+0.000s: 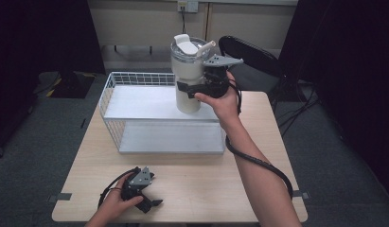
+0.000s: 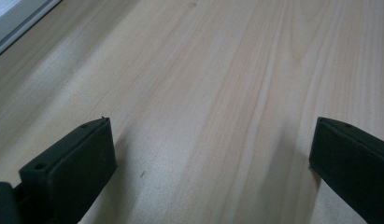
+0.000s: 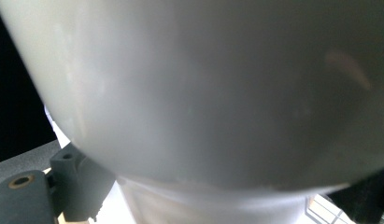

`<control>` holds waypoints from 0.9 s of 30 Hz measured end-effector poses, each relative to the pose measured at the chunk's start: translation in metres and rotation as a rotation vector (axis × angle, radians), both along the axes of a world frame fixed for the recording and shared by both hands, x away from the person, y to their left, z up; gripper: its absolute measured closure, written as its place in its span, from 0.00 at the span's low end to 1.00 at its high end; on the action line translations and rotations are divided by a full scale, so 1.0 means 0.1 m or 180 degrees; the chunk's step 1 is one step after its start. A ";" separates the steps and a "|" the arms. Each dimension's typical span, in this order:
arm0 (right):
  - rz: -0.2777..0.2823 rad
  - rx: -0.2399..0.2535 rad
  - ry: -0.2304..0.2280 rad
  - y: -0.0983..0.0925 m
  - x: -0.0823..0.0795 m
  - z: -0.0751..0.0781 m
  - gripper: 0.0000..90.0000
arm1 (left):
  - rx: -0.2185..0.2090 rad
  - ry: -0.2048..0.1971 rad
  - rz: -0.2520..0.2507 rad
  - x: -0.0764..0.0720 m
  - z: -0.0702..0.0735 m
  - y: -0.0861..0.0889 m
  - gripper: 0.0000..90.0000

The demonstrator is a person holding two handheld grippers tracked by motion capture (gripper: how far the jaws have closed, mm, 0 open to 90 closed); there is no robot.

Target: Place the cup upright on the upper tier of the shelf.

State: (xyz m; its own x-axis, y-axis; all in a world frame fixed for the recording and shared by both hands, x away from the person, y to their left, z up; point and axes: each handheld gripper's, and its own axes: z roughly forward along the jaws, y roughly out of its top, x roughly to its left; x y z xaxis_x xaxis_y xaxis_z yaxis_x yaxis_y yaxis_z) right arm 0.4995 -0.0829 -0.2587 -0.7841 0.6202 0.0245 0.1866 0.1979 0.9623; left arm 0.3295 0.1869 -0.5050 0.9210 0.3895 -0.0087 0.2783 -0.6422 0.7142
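From the high view we see the right gripper [image 1: 192, 91] clamped around the waist of a white tumbler [image 1: 188, 75], its jaws closed on either side of the cup; the tumbler stands upright on the top shelf of a white wire rack [image 1: 135, 101], at the shelf's right end, with a clear lid and a straw above the gripper; the person's right hand [image 1: 224, 97] wraps the gripper body from the right, and the cable trails back along the forearm; the wooden table [image 1: 206, 184] lies below; the left gripper [image 1: 152, 203] rests low on the table's near edge, well apart from the rack, held by the left hand [image 1: 115, 202], its jaws spread with nothing between them.

In the left gripper view we look along two black jaws standing wide apart over bare pale wood [image 2: 213, 93]; the gap between them holds nothing; a strip of the rack's pale base [image 2: 12, 21] shows far off past the left jaw.

In the right gripper view the tumbler's white wall [image 3: 203, 88] sits directly ahead of the jaws, very close and blurred; one black jaw shows at lower left against the cup's narrower base, the other at lower right.
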 end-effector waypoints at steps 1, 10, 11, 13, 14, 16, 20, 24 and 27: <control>0.0003 0.0000 -0.0006 0.00 0.00 0.00 0.10 | 0.0001 -0.0001 -0.0001 0.00 0.00 0.00 0.00; 0.0007 0.0003 0.0028 -0.01 0.00 -0.01 0.10 | -0.0001 0.0003 -0.0001 0.00 0.00 0.00 0.00; 0.0000 0.0027 0.0046 -0.01 0.00 -0.01 0.10 | -0.0001 0.0003 -0.0001 0.00 0.00 0.00 0.00; -0.0005 0.0032 0.0045 -0.01 0.00 -0.02 0.09 | -0.0014 0.0006 0.0005 0.00 0.00 0.00 0.00; -0.0003 0.0015 0.0049 -0.01 0.00 -0.02 0.10 | -0.0015 0.0007 0.0007 0.00 0.00 0.00 0.00; 0.0002 -0.0052 0.0029 -0.01 -0.01 -0.02 0.10 | -0.0014 0.0009 0.0007 -0.01 0.00 0.00 0.00; 0.0020 -0.0188 0.0039 -0.01 -0.01 -0.05 0.10 | -0.0006 0.0005 0.0001 -0.01 0.00 0.01 0.00; 0.0016 -0.0203 0.0133 -0.04 -0.02 -0.07 0.10 | -0.0007 0.0003 0.0000 -0.01 0.00 0.02 0.00; -0.0004 -0.0231 0.0174 -0.07 -0.05 -0.08 0.11 | -0.0009 0.0004 -0.0001 -0.01 0.00 0.02 0.00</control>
State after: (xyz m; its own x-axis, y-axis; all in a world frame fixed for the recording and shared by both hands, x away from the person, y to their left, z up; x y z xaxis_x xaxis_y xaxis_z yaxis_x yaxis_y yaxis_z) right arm 0.4943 -0.0901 -0.2666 -0.7820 0.6229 0.0224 0.2389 0.2663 0.9338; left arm 0.3280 0.1888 -0.5050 0.9211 0.3892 -0.0110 0.2791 -0.6403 0.7156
